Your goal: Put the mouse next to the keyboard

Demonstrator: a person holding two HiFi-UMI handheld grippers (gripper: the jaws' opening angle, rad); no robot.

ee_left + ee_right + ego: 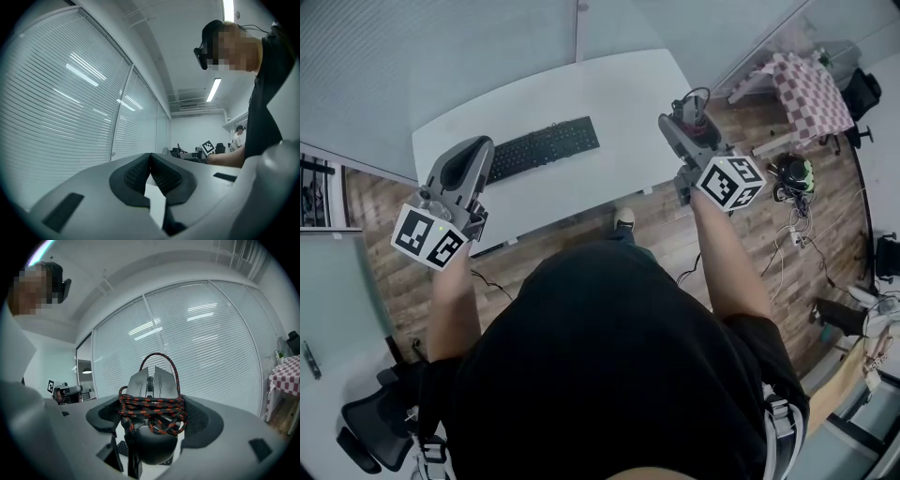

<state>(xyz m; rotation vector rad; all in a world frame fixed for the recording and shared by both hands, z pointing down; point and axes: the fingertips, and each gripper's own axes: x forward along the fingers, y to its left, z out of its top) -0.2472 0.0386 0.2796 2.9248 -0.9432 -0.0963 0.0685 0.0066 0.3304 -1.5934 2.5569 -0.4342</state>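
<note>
A black keyboard (543, 147) lies on the white table (619, 94), towards its left half. My right gripper (686, 120) hovers over the table's right edge, shut on a dark mouse (153, 423) with a red-and-black braided cable (152, 413) wound round it. The mouse (692, 112) shows in the head view too. A corner of the keyboard (123, 448) peeks out below the mouse. My left gripper (472, 157) is held above the table's left end, left of the keyboard. Its jaws meet with nothing between them (150, 176).
Wooden floor (675, 234) lies below the table's near edge. A checkered-cloth table (811, 94) stands at the far right, with cables and gear (794, 178) on the floor near it. White window blinds (211, 348) fill the background. An office chair (375, 422) is behind the person.
</note>
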